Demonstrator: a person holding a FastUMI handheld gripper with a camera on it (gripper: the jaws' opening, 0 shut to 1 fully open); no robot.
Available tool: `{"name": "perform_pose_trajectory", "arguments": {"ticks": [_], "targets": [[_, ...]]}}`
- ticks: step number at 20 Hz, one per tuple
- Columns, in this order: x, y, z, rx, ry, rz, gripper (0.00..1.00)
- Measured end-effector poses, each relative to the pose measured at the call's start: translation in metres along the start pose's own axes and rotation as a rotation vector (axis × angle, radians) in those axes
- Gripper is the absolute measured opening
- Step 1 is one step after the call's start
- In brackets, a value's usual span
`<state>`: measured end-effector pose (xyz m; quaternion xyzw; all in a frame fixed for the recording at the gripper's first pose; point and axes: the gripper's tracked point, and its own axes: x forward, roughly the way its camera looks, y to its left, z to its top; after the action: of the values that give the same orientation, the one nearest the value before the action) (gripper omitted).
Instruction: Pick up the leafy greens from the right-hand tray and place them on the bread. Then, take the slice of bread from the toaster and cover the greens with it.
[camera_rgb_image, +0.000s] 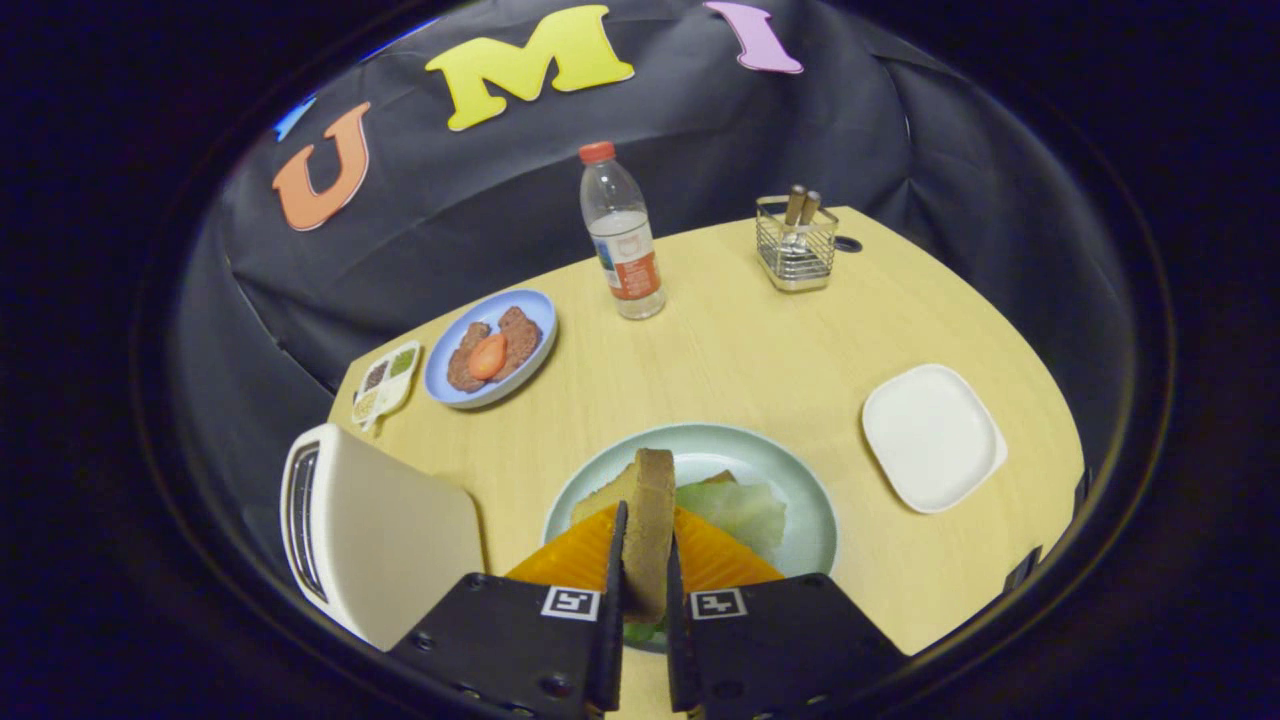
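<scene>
Gripping a bread slice (648, 520) on edge, the gripper (645, 560) holds it over leafy greens (735, 510) on a round plate (805, 500) — toaster (370, 530) just left — on a pale wooden table (740, 350) walled by black cloth.

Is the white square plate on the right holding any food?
No, the white square plate is bare, while the gripper pinches a brown bread slice above the pale green round plate.
</scene>
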<state>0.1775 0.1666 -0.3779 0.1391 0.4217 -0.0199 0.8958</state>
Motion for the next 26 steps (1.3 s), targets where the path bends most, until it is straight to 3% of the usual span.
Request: {"name": "perform_pose_trajectory", "arguments": {"ticks": [1, 2, 5, 6, 8, 11, 13, 15, 20, 26], "targets": [[0.004, -0.007, -0.003, -0.001, 0.009, 0.000, 0.18], [0.007, -0.012, -0.006, -0.005, 0.019, -0.001, 0.27], [0.014, -0.024, -0.014, 0.010, 0.047, -0.005, 0.27], [0.015, -0.026, -0.014, 0.016, 0.051, -0.001, 0.33], [0.020, -0.032, -0.016, 0.002, 0.058, -0.006, 0.33], [0.022, -0.038, -0.012, -0.022, 0.053, -0.017, 0.41], [0.020, -0.041, -0.013, -0.031, 0.052, -0.017, 0.62], [0.013, -0.047, -0.012, -0.046, 0.040, -0.034, 0.73], [-0.048, -0.038, 0.016, -0.111, -0.108, -0.006, 0.96], [-0.166, -0.031, 0.061, -0.200, -0.348, 0.086, 0.97]]}}
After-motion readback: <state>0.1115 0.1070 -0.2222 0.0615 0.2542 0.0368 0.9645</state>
